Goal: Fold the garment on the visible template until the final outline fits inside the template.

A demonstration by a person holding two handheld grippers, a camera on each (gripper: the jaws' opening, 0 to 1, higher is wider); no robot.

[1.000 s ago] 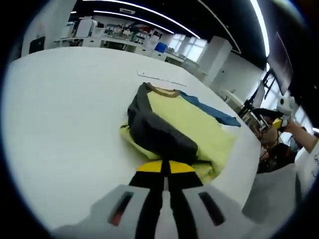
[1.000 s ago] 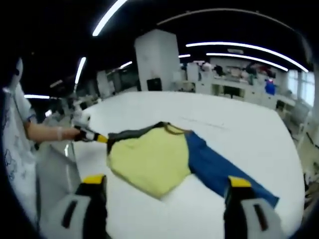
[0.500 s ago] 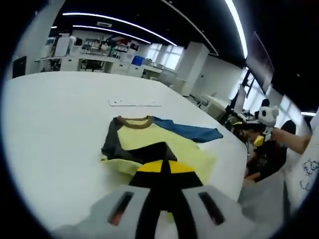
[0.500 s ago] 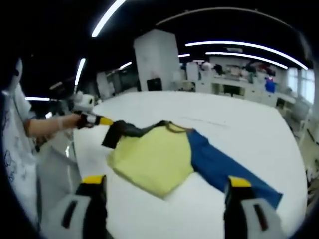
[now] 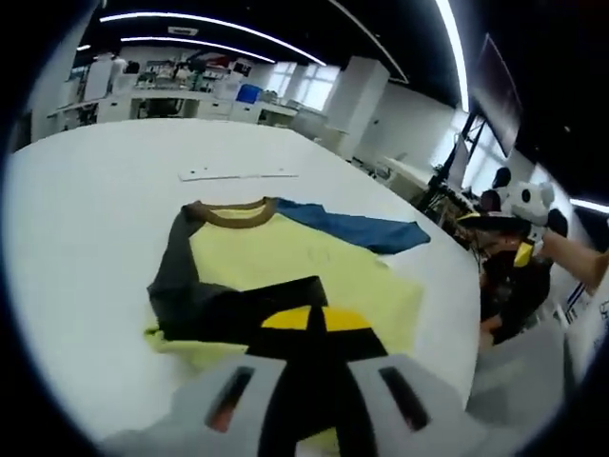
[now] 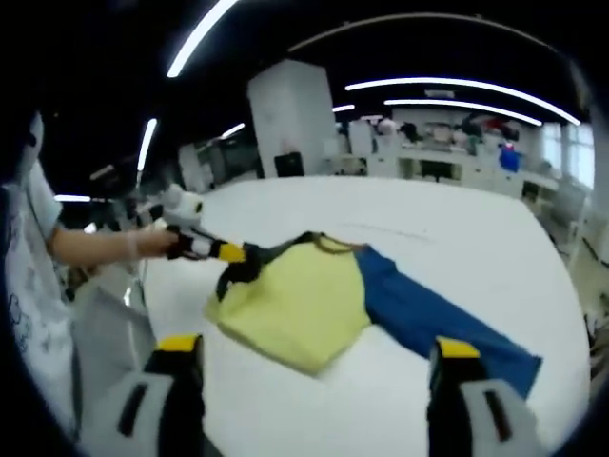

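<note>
In the right gripper view, a person's bare forearm (image 6: 90, 246) enters to the left of the garment, carrying the left tongs (image 6: 231, 252), whose yellow-tipped jaws are closed on the dark grey sleeve (image 6: 249, 267) of the garment and hold it raised above the yellow body panel. The garment, a soft fabric shirt with a pale yellow body, one dark grey sleeve, one blue sleeve and a brown collar (image 6: 295, 300), lies on the large white table (image 6: 447, 243), near the table edge closest to the person. The blue sleeve (image 6: 433, 319) lies flat and extended to the right of the yellow body. The right tongs (image 6: 314, 371) stand wide open on the near side of the garment, jaws well apart, gripping nothing. In the left gripper view, the left tongs (image 5: 309, 319) are closed, with the dark grey sleeve (image 5: 214, 305) caught between the yellow tips and drawn across the lower part of the yellow body. The brown collar (image 5: 233, 211) sits at the far side of the garment (image 5: 314, 267), and a thin flat white strip (image 5: 238, 174) lies on the table (image 5: 86, 219) beyond the collar, apart from it. The blue sleeve (image 5: 357, 228) reaches to the right of the collar.
</note>
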